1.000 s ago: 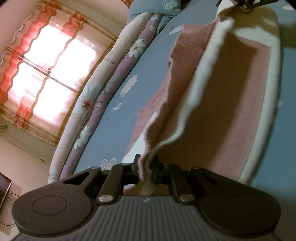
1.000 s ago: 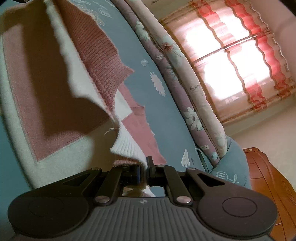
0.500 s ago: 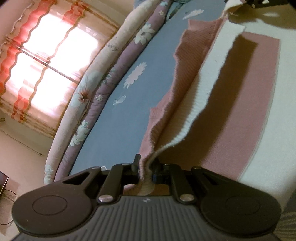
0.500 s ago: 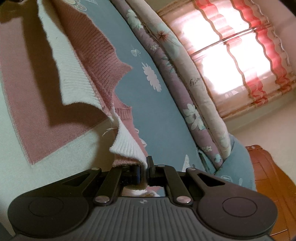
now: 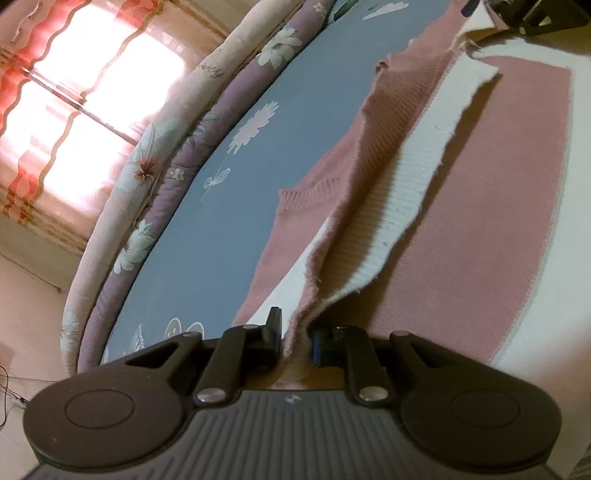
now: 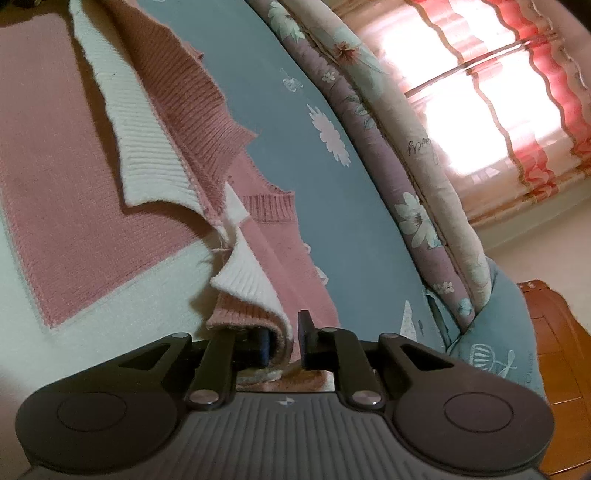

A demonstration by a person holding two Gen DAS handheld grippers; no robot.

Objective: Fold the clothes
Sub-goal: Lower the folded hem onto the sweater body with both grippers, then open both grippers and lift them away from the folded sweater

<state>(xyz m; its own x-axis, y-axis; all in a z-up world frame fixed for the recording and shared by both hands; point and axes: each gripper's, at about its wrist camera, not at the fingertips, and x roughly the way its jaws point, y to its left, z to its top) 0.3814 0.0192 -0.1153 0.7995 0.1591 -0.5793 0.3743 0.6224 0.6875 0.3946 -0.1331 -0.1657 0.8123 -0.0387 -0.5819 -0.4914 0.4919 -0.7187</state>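
A pink and cream knitted sweater (image 5: 480,184) lies on the blue bed sheet (image 5: 229,221), its cream ribbed hem (image 5: 402,206) folded over onto the body. My left gripper (image 5: 298,332) is low over the sweater. Its jaws are opening, with the hem's corner loose between them. In the right wrist view the same sweater (image 6: 55,147) spreads to the left. My right gripper (image 6: 283,338) is opening too. The other hem corner (image 6: 251,288) lies between its fingers, and a gap shows beside one pad. A pink cuff (image 6: 273,206) rests on the sheet.
A rolled floral quilt (image 5: 166,166) runs along the bed's far edge under a bright curtained window (image 5: 92,92). The right gripper's black body (image 5: 532,18) shows at the top of the left view. A wooden piece of furniture (image 6: 554,350) stands beside the bed.
Both grippers came down toward the sweater with the hem, laying it over the body. Their jaws, shut on the hem before, now stand apart.
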